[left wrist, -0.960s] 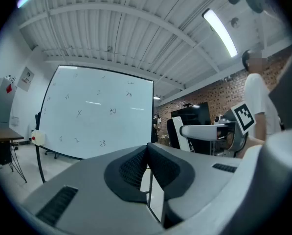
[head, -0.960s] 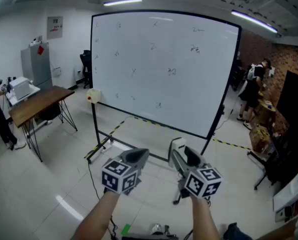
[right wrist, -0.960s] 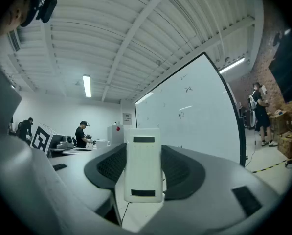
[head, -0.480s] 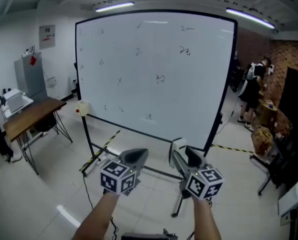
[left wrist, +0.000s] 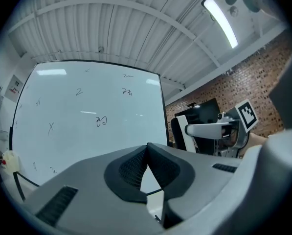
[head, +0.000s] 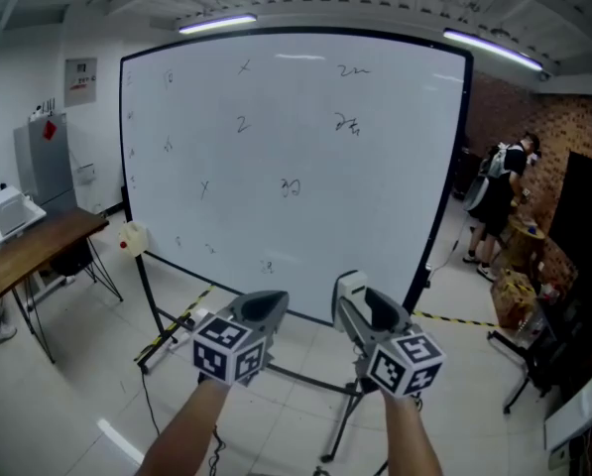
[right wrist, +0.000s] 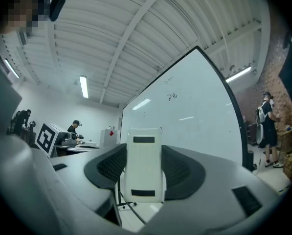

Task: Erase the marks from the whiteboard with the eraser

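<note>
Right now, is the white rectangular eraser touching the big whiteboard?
Apart. Right gripper view: eraser clamped in the jaws, the whole whiteboard standing well beyond it.

There is 1 whiteboard (head: 296, 157) carrying about 11 small dark marks (head: 290, 187), and 1 white eraser (right wrist: 144, 170). The grippers number 2: 1 left gripper (head: 263, 307) and 1 right gripper (head: 361, 301). Around them the head view shows 2 ceiling light strips (head: 216, 24), 1 wooden table (head: 40, 246), 1 grey cabinet (head: 40, 162), 1 yellowish object (head: 131, 238) at the board's left edge and 1 person (head: 494, 194) by the 1 brick wall (head: 563, 117).
</note>
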Motion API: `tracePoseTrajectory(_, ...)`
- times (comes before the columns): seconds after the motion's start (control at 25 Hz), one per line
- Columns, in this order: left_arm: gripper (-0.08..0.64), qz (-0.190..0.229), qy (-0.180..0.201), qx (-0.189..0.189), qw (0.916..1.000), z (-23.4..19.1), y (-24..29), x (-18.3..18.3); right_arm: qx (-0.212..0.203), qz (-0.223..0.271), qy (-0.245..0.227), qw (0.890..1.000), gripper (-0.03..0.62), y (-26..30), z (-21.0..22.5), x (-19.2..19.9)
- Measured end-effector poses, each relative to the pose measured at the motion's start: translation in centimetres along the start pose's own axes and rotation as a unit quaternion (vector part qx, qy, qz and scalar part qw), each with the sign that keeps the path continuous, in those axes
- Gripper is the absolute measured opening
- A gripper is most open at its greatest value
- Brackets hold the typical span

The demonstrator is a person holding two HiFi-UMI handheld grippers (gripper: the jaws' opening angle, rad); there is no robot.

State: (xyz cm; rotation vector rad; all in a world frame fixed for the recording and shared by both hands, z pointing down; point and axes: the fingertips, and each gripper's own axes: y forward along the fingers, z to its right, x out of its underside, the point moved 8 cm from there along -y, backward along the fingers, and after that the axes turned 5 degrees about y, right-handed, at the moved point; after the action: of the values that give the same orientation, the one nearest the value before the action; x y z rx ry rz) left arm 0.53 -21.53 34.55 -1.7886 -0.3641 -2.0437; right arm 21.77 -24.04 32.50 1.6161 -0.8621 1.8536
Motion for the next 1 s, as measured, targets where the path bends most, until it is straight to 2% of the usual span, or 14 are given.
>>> tracePoseTrajectory(0.24, 0.0, 0.01, 0.011, 0.015, 0.9998, -3.3, 4.3, -0.3, 0.01, 0.01, -0.02, 1.0, 0.221, 3.9, 2.1, -1.1)
tracePoseTrajectory(0.52, 0.0, 0.037, 0.022, 0.082, 0.9957, -9.2, 9.9, -1.2, 0.079, 0.036, -0.047, 0.995, 0.221, 8.8, 3.6, -2.2)
tracePoseTrajectory(0.76, 0.0, 0.057, 0.028, 0.13, 0.9894, -15.1, 13.0, -3.2, 0.146, 0.056, -0.062, 0.986, 0.221, 13.2, 3.3, -4.0)
tracePoseTrajectory(1.0, 0.0, 0.077, 0.038, 0.147, 0.9855, -18.4, 15.4, -6.0, 0.166, 0.069, -0.092, 0.979, 0.221, 15.9, 3.2, -6.3)
